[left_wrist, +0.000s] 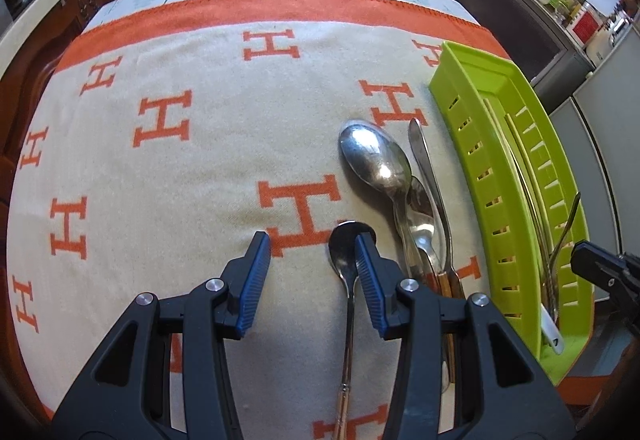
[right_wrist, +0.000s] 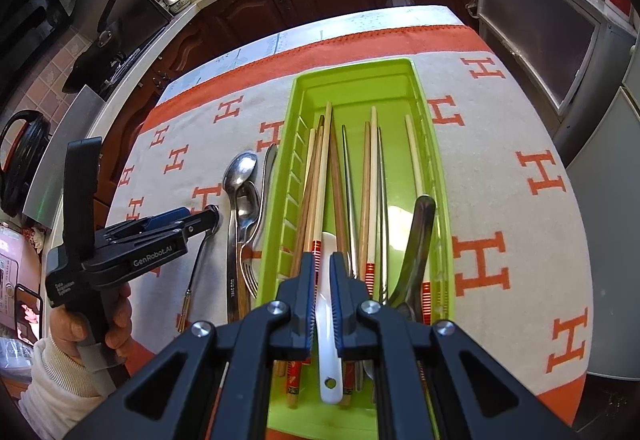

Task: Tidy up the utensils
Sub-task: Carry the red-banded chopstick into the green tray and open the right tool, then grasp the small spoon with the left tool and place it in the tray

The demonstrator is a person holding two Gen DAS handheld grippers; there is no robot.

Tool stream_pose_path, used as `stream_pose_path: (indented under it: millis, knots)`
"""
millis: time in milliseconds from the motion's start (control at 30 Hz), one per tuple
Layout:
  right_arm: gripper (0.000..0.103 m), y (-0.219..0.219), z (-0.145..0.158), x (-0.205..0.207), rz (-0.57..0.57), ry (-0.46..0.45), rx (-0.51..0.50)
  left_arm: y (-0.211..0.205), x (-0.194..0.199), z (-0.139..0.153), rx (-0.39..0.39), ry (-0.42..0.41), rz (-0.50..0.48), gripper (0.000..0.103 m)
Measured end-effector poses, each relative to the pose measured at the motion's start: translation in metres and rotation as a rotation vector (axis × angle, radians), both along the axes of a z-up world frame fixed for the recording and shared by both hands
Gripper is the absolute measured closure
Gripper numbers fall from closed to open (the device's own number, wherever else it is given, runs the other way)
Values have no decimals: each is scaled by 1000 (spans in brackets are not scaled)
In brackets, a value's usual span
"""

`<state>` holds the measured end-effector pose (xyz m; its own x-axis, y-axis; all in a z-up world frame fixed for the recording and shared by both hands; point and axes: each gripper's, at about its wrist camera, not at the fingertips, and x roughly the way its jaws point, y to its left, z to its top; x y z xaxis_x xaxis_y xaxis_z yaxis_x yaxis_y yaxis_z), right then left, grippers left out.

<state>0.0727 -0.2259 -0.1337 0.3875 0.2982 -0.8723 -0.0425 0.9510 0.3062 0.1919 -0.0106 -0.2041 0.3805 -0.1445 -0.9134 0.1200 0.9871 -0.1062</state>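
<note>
The right gripper (right_wrist: 323, 280) is clenching a white spoon (right_wrist: 330, 352) inside the green tray (right_wrist: 444, 176), beside chopsticks (right_wrist: 320, 176). The left gripper (left_wrist: 314, 260), released, is hovering over a small spoon (left_wrist: 345, 260); several utensils (left_wrist: 416, 208) are waiting left of the tray.

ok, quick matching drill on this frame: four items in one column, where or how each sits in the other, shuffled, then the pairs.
1. white spoon
2. chopsticks
3. big steel spoon
4. left tongs

A. on the cloth, beside the tray
B. open above a small spoon
C. clamped in the right tongs
D. lying in the green tray

Pairs: 1-C, 2-D, 3-A, 4-B
</note>
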Motion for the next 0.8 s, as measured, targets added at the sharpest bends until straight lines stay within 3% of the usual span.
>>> stream_pose_path:
  millis: [167, 333, 500, 667, 800]
  knots:
    - [96, 0, -3, -3, -5, 5, 9, -8, -2, -2, 35, -53, -60, 69]
    - [96, 0, -9, -3, -5, 22, 10, -6, -7, -1, -7, -60, -75, 83]
    - [96, 0, -10, -4, -5, 24, 7, -18, -13, -2, 16, -90, -146, 85]
    - [96, -1, -15, -4, -8, 37, 5, -34, -22, -3, 59, -124, -224, 96]
    - [96, 1, -18, -4, -7, 46, 5, -37, -24, -2, 58, -134, -219, 100]
